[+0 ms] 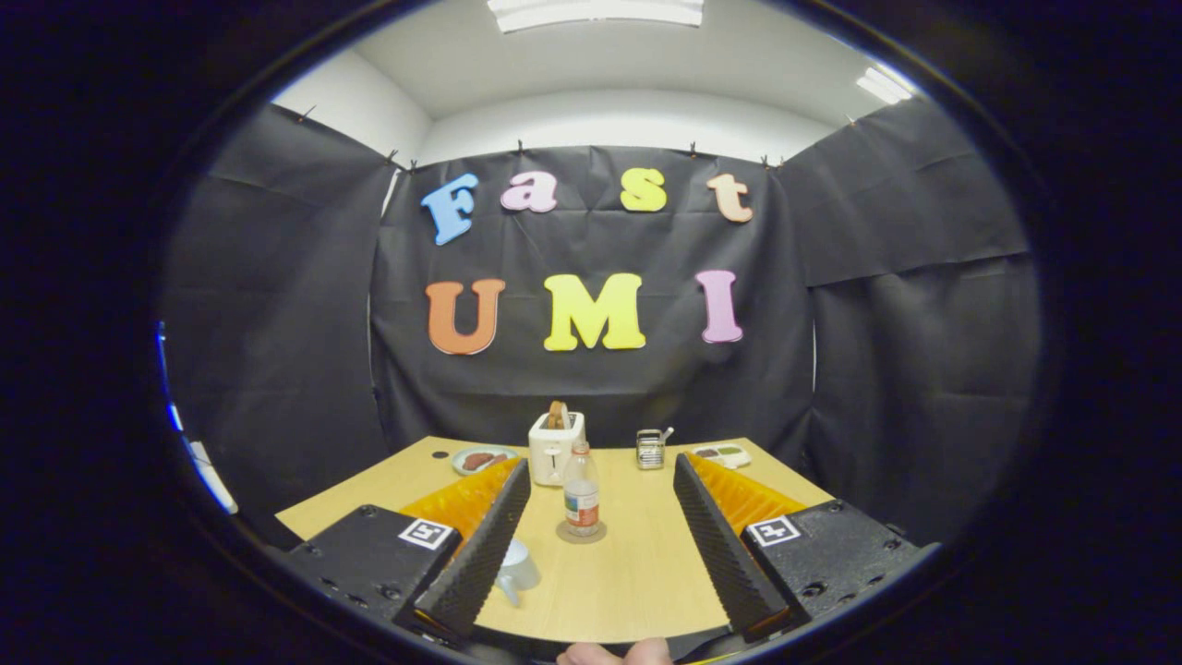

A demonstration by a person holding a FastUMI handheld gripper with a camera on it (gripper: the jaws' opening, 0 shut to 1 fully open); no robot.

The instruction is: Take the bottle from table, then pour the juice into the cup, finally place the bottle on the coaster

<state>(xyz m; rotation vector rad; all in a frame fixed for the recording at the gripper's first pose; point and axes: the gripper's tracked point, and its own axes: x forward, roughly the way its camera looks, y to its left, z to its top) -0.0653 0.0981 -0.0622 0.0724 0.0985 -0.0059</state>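
Observation:
A small clear bottle (pixel 582 491) with a red and white label stands upright on a round coaster (pixel 582 533), on the wooden table (pixel 637 573). It is between and a little beyond my fingertips, apart from both. My gripper (pixel 602 471) is open, with nothing between its fingers. A white cup (pixel 517 568) with a handle sits close to the left finger, partly hidden behind it.
At the table's back stand a white toaster (pixel 554 445) holding bread, a plate of food (pixel 482 459) to its left, a small metal rack (pixel 651 448) and a white dish (pixel 723 453) to the right. A person's fingers (pixel 614 652) show at the near edge.

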